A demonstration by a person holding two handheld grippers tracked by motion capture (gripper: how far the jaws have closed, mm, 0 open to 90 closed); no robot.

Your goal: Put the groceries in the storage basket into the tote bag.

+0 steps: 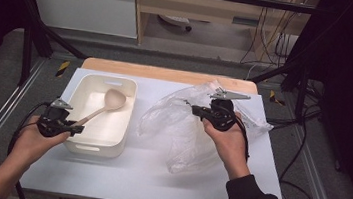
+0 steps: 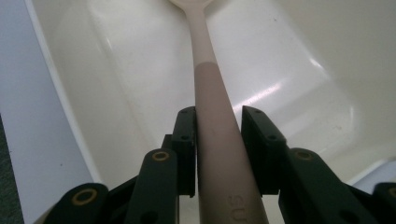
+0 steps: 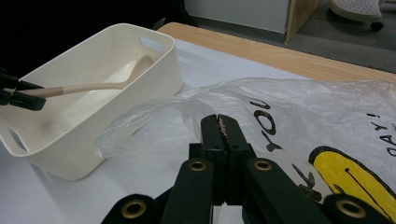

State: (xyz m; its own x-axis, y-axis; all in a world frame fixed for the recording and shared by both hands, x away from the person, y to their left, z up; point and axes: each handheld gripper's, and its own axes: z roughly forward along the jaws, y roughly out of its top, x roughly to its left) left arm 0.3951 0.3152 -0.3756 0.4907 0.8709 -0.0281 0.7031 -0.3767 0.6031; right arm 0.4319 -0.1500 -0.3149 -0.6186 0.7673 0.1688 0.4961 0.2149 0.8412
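Observation:
A pale wooden-coloured spoon (image 1: 113,100) lies slanted in a cream plastic bin (image 1: 93,148), bowl end toward the far side. My left gripper (image 1: 79,128) sits at the bin's near left corner, shut on the spoon handle (image 2: 205,56); both pads flank the handle in the left gripper view (image 2: 217,126). A clear plastic bag (image 1: 180,135) with yellow and black print is puffed up on the white sheet to the right. My right gripper (image 1: 194,109) has its jaws pressed together (image 3: 219,120) at a fold of the bag (image 3: 303,107), which gathers at the tips.
The bin (image 3: 140,88) and bag rest on a white sheet (image 1: 145,181) over a wooden tabletop (image 1: 167,73). Metal frame rails run along both sides. In the right gripper view, the left gripper (image 3: 14,93) holds the spoon (image 3: 93,86) over the bin.

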